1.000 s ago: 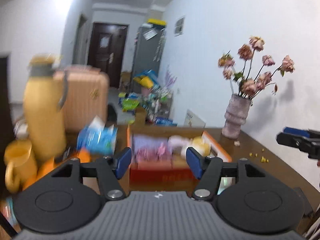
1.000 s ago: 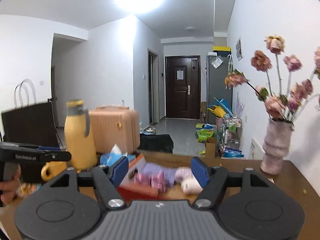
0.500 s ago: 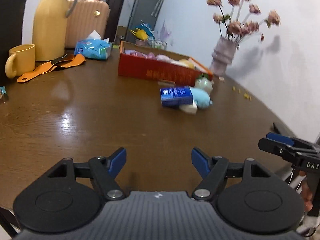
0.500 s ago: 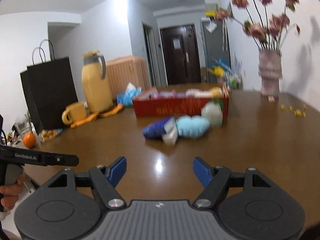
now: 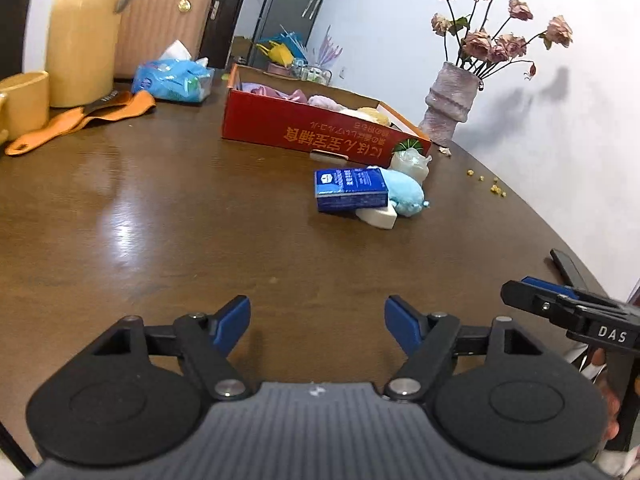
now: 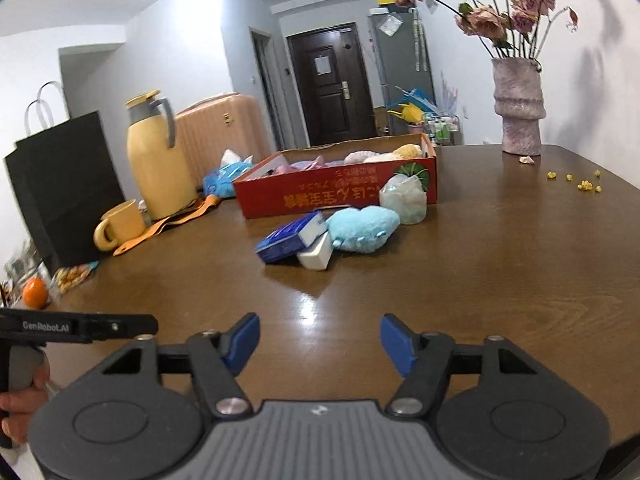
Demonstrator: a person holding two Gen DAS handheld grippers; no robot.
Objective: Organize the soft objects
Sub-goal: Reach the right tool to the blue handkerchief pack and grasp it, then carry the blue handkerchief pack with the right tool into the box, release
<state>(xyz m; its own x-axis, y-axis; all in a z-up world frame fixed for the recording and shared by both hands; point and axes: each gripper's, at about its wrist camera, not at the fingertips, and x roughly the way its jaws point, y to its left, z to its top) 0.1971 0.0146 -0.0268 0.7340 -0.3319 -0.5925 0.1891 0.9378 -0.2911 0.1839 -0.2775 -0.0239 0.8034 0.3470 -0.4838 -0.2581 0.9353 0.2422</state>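
A red cardboard box (image 5: 304,134) (image 6: 332,194) with several soft items inside stands at the far middle of the brown table (image 5: 160,220). In front of it lie a blue plush toy (image 5: 406,192) (image 6: 364,226), a blue packet (image 5: 350,190) (image 6: 290,236), a white sponge block (image 5: 378,216) (image 6: 316,254) and a pale bagged item (image 5: 410,160) (image 6: 404,198). My left gripper (image 5: 318,322) is open and empty, low over the near table. My right gripper (image 6: 320,340) is open with nothing between its fingers, and its jaws are closing.
A yellow jug (image 5: 84,36) (image 6: 158,158), a yellow mug (image 6: 120,224), an orange strap (image 5: 80,120) and a blue tissue pack (image 5: 172,78) stand at the left. A vase of dried roses (image 5: 452,96) (image 6: 518,108) is at the right; a black bag (image 6: 60,184) at the far left.
Both grippers have dropped and tilted down, so the views went from the room to the tabletop. The loose items before the red box came into sight. Both jaws stand slightly wider than at first.
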